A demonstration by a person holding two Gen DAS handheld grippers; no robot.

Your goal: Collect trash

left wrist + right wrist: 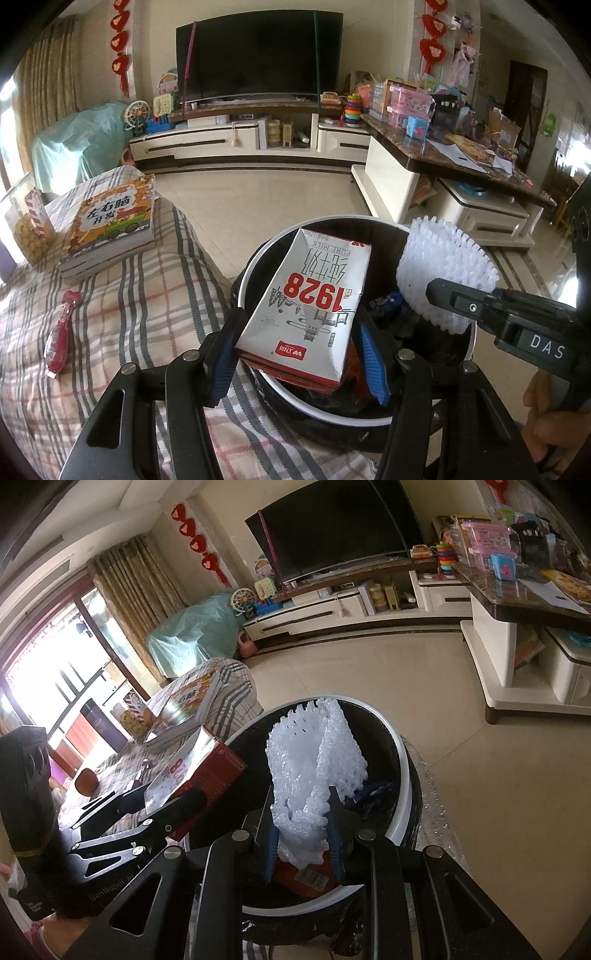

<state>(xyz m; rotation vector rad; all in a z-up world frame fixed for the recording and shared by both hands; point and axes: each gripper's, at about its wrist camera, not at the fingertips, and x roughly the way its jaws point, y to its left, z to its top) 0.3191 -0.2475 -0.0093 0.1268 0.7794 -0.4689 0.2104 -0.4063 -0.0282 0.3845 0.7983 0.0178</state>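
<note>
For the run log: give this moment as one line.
left gripper: shut on milk carton | right gripper: shut on foam net | both over trash bin | not yet dropped

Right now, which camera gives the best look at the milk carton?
The left wrist view: the milk carton lies face-up between the left gripper fingers, its whole printed front readable, above the trash bin. The right wrist view catches only the carton's red side and a glare-washed sliver of the front, at the frame's left.
</note>
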